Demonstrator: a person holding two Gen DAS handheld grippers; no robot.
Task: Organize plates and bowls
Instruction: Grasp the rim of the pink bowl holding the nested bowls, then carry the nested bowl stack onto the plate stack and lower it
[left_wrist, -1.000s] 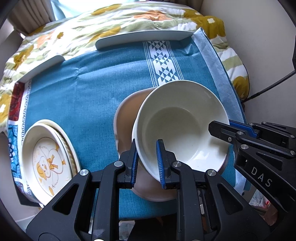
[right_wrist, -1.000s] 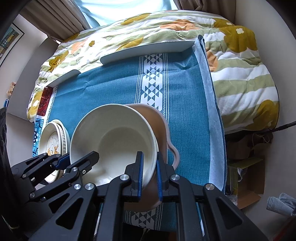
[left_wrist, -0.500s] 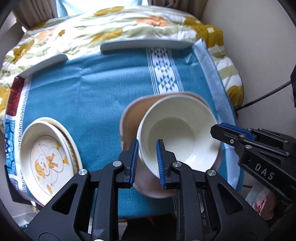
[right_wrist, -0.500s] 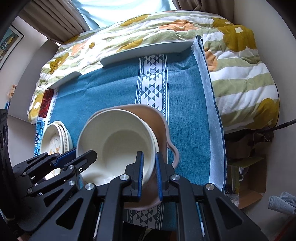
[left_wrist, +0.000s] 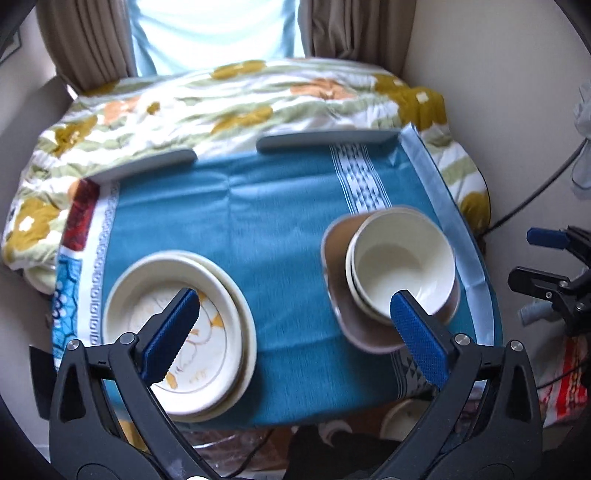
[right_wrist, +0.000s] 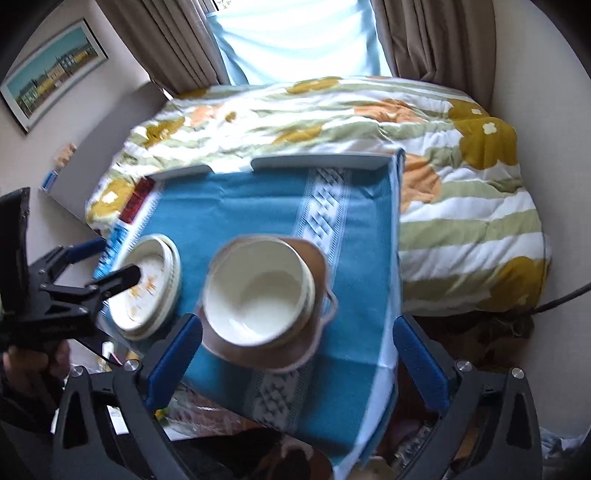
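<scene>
Bowls: cream round ceramic bowl (left_wrist: 400, 264) sits nested on at least one more cream bowl, all inside a brown squarish handled dish (right_wrist: 310, 334), right side of the teal patterned tablecloth (left_wrist: 266, 221).
Plates: stack of cream round plates with an orange printed motif (left_wrist: 207, 332) on the cloth's left side, well apart from the bowl stack.
Left gripper (left_wrist: 295, 336): blue-padded fingers wide apart, holding nothing, above the near table edge between the two stacks.
Right gripper (right_wrist: 295, 358): fingers wide apart too, empty, above and near side of the bowl stack.
Stage: both piles look formed; the task is probably near done.
Hedge: both views are motion-blurred, so the count of nested bowls is unclear, two or three.
Technique: if any tidying is left, pinch one rim only, lower straight down, centre the bowl in the one below before letting go, so nothing rocks.
Risk: the brown dish sits near the front edge; nudging it towards the middle of the cloth would be safer.
</scene>
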